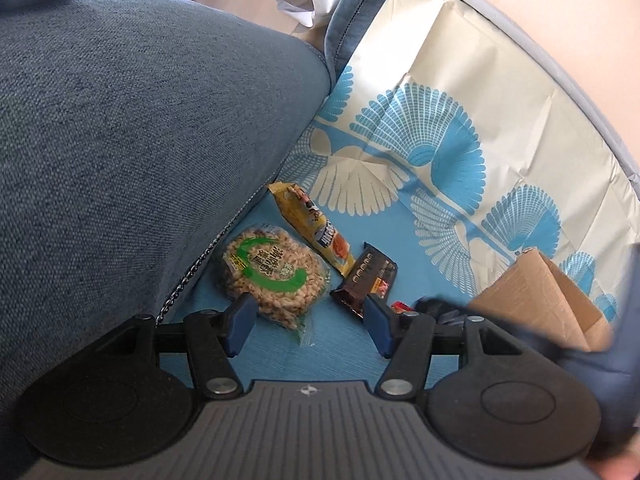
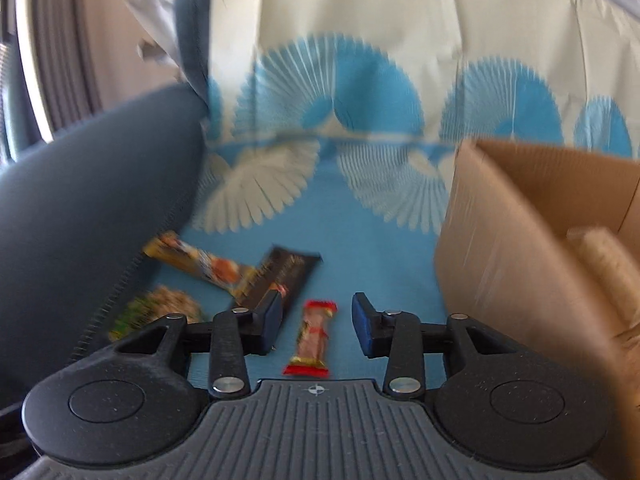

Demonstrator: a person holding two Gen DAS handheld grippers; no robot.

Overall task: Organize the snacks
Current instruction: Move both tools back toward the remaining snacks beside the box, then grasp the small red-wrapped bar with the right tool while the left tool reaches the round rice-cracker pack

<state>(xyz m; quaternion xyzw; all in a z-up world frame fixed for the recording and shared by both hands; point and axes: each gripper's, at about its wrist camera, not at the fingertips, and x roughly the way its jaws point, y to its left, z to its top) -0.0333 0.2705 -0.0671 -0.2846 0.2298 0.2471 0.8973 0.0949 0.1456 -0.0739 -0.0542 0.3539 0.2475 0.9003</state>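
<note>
i judge the job partly done: something pale already sits inside the cardboard box [image 2: 500, 240] on my right, though blur keeps me from naming it, and four snacks lie loose on the blue patterned cloth [image 1: 400, 208]. those are the round puffed-grain pack [image 1: 268, 276], the yellow packet [image 1: 312, 232], the dark bar [image 1: 366, 276] and the small red-wrapped bar [image 2: 314, 334].

my right gripper [image 2: 314, 322] has its jaws spread wide, empty, and the red-wrapped bar lies on the cloth in line between the blue pads [image 2: 270, 320]; whether it is low enough to close on it i cannot tell. my left gripper [image 1: 308, 320] is likewise released and holds nothing, hovering near the puffed-grain pack's edge.

the right wrist view alone shows the box interior and the whole red-wrapped bar, but it is smeared. the left wrist view is sharp: it gives the print on the packs, the grey-blue cushion [image 1: 140, 140] beside them, and only a sliver of red past its right pad.
</note>
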